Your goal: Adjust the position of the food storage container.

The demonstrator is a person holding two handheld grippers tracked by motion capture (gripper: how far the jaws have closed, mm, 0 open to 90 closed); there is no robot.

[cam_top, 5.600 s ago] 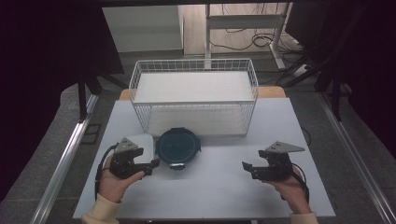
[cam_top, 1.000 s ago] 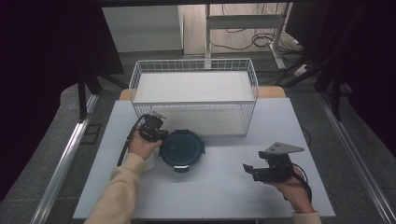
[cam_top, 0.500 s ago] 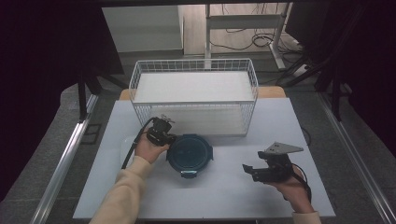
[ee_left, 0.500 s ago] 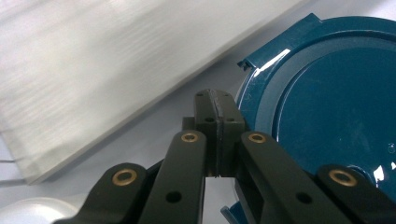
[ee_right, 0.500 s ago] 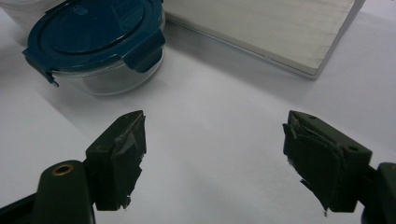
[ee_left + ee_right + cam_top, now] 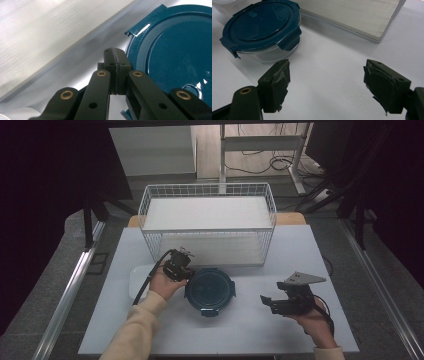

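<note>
Now the left gripper (image 6: 183,268), jaws pressed together, has nudged the lidded container (image 6: 210,291) rightward across the worktop (image 6: 260,330); right gripper (image 6: 272,301) jaws apart, waiting.

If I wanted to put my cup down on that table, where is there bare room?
Bare tabletop lies between the blue-lidded container and the right hand-held gripper, and along the near edge. It is crowded behind: the wire basket, the left hand-held gripper beside the lid, and a white dish.

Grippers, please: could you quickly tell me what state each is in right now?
Left gripper: fingers closed, holding nothing, beside the blue-lidded container.
Right gripper: fingers open, empty.
</note>
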